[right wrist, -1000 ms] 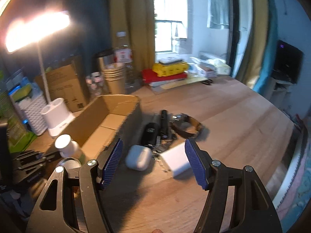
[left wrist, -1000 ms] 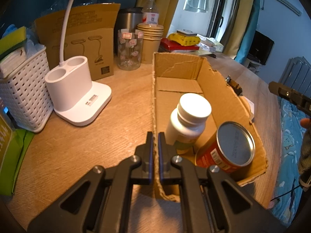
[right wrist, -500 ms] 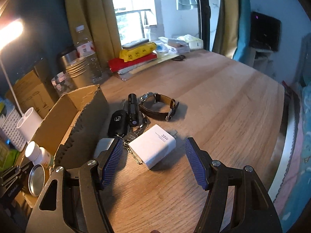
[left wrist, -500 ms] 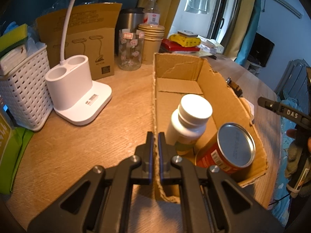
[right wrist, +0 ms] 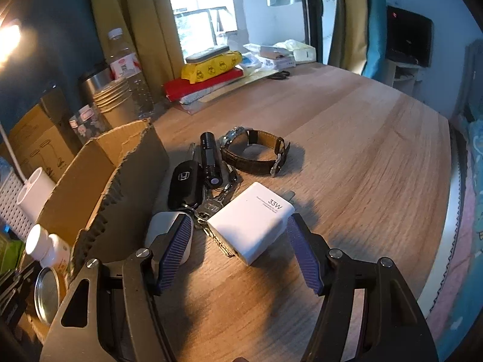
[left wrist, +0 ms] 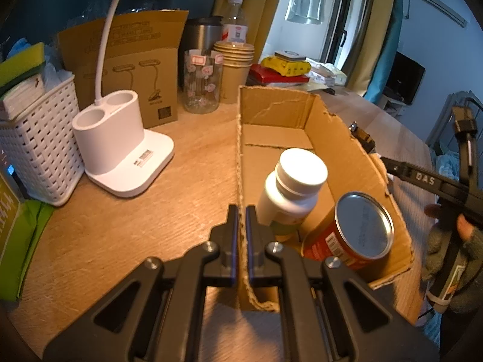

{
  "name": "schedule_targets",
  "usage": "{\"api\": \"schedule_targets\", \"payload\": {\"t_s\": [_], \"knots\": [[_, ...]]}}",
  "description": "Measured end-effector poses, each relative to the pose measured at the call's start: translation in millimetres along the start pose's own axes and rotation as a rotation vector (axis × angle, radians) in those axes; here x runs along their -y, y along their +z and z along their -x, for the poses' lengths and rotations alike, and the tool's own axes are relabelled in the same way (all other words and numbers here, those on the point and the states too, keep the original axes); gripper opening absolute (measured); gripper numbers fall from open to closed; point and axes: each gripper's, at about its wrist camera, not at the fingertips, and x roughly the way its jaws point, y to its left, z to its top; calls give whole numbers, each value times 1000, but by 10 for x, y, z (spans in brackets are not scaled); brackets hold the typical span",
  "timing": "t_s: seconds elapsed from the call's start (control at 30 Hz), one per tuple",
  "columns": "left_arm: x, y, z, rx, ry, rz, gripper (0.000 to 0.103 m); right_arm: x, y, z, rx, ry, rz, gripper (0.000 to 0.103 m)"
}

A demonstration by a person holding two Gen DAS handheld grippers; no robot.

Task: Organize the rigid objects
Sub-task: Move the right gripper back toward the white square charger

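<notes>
Right wrist view shows the round wooden table (right wrist: pixel 347 138) carrying everything, and the open brown cardboard box (right wrist: pixel 99 181) standing on its left part serves as the landmark. Inside the box, at its near end, stand a white plastic pill bottle (left wrist: pixel 294 185) and, touching it, a tilted red tin can with a silver lid (left wrist: pixel 351 230). The left gripper (left wrist: pixel 241 211) is clamped tight on the box's near-left wall, one pad on each side of the cardboard edge. The right gripper (right wrist: pixel 240 246) hangs just right of the box with its blue-padded jaws spread wide, and a white square 33W charger block (right wrist: pixel 252 221) lies on the table between them, untouched by either pad. Beyond the charger, farther from the camera, lies a brown leather-strap wristwatch (right wrist: pixel 256 154). Beside the box's right wall sit a black car key fob (right wrist: pixel 184 185), a black cylindrical flashlight (right wrist: pixel 209 160) and a white rounded earbud case (right wrist: pixel 164 226) half hidden behind the right gripper's left finger.
</notes>
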Motion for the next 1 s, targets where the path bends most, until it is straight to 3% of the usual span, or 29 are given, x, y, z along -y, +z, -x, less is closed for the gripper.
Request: {"api": "schedule_targets", "payload": {"t_s": [0.4,0.8,1.0], "knots": [[-19,9,-36,-5,-10,10,4,113,18,-225,-19,-4,-91,70],[-17,15,-38,-4,-10,10,4,264,-2,-166,-49,-10,-38,61],[-16,14,-38,-4,-9,9,4,288,-62,-60,-51,-14,46,58]]}}
